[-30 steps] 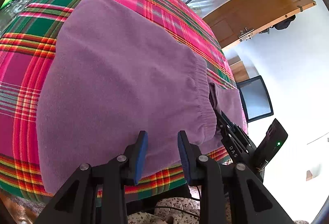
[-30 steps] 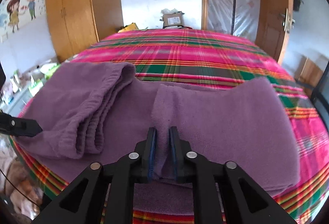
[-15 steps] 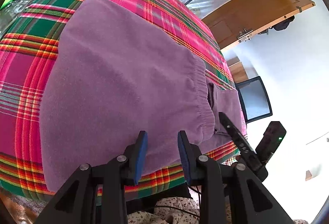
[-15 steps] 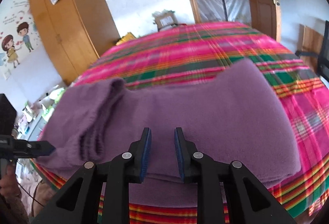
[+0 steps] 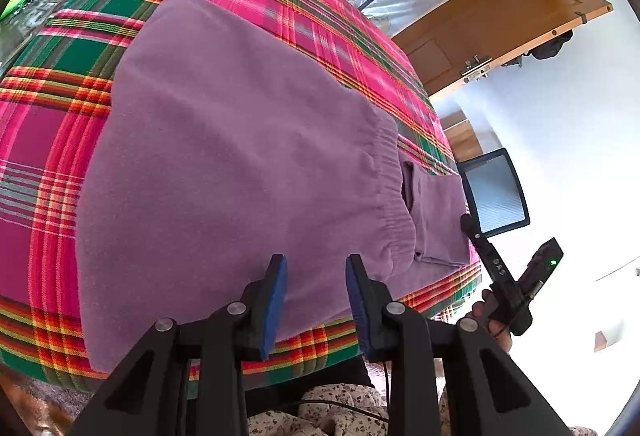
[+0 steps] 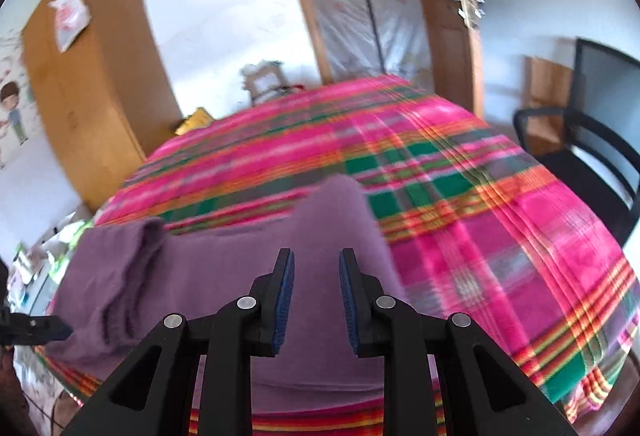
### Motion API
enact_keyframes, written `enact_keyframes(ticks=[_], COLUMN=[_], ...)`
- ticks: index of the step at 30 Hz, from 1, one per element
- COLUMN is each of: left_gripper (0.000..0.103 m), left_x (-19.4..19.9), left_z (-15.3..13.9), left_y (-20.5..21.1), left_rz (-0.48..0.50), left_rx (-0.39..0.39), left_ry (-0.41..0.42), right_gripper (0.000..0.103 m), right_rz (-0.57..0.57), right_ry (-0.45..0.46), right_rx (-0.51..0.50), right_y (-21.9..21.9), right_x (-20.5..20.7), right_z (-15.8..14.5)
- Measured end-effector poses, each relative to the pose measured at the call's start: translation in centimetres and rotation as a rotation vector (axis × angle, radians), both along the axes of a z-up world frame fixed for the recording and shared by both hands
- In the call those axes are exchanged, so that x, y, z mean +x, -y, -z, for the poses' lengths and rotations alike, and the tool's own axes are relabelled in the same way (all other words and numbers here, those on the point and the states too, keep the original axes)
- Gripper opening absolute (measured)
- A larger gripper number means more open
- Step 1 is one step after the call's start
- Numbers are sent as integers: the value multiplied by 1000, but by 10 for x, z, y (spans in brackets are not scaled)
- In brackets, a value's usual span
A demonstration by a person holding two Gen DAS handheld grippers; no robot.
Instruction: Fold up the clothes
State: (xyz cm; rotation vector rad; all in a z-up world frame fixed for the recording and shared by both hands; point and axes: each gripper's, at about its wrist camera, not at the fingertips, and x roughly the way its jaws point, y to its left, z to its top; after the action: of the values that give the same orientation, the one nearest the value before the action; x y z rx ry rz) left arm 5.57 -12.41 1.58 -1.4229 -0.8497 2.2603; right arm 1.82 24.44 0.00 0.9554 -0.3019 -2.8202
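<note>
Left wrist view: our left tool (image 5: 316, 276) gapes empty just over the purple fleece trousers' (image 5: 240, 164) near edge on the plaid bed (image 5: 48, 140); their waistband (image 5: 394, 196) lies rightward, nearer our empty, parted right tool (image 6: 316, 276).

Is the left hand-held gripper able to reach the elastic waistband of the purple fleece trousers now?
Probably yes. The left hand-held gripper is open above the purple fleece trousers, and the elastic waistband lies uncovered just to its right, with nothing between them.

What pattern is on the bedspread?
The bedspread is plaid: pink with green, orange and yellow stripes, sharpest in the left wrist view.
</note>
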Motion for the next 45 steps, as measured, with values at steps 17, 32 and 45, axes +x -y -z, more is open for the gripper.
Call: enact_keyframes(ticks=[17,32,45], left_gripper=[30,30,30], left_x=[-4,-76,-95], left_z=[-24,-32,-3], left_y=[-27,-158,-170], left_rz=[55,340,336], left_rx=[-49,-72,-102], left_ry=[-47,-33,63], right_gripper=[24,24,26], right_rz=[37,-185,-249], right_ry=[-16,26,96], right_rx=[56,5,249], right_y=[-23,-40,-14], right_x=[-17,-76,-93], right_z=[-3,-14,16])
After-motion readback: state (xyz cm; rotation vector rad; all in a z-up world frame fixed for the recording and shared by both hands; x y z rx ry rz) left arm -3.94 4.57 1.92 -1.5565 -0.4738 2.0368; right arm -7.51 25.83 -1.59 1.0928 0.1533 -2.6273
